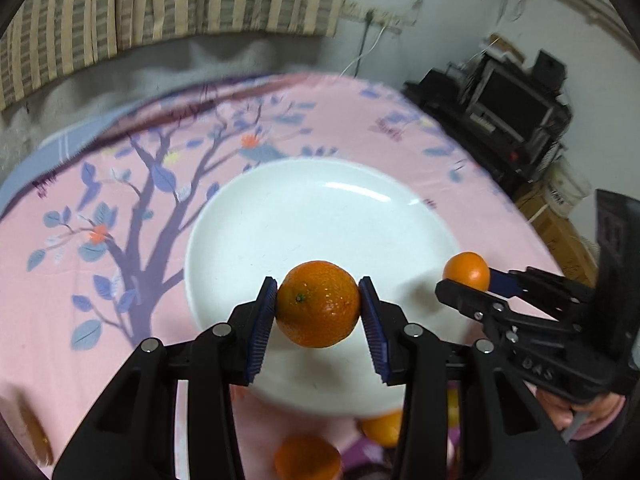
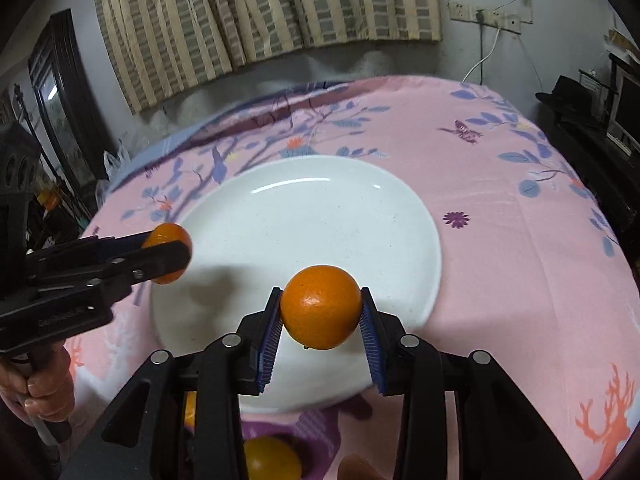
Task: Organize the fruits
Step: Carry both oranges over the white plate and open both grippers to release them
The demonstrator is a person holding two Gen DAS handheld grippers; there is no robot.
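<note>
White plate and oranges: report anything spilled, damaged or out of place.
Nothing stands out. The white plate lies flat and bare; the left gripper and right gripper each hold an intact orange above it, and more oranges wait near the near rim.

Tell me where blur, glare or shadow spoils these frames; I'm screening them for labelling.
Left wrist view: curtain and tablecloth edges smear with blur, the held orange is sharp, glare streaks the plate. Right wrist view: its orange is sharp, the other gripper's orange blurs, shadow falls on the plate's left part.
</note>
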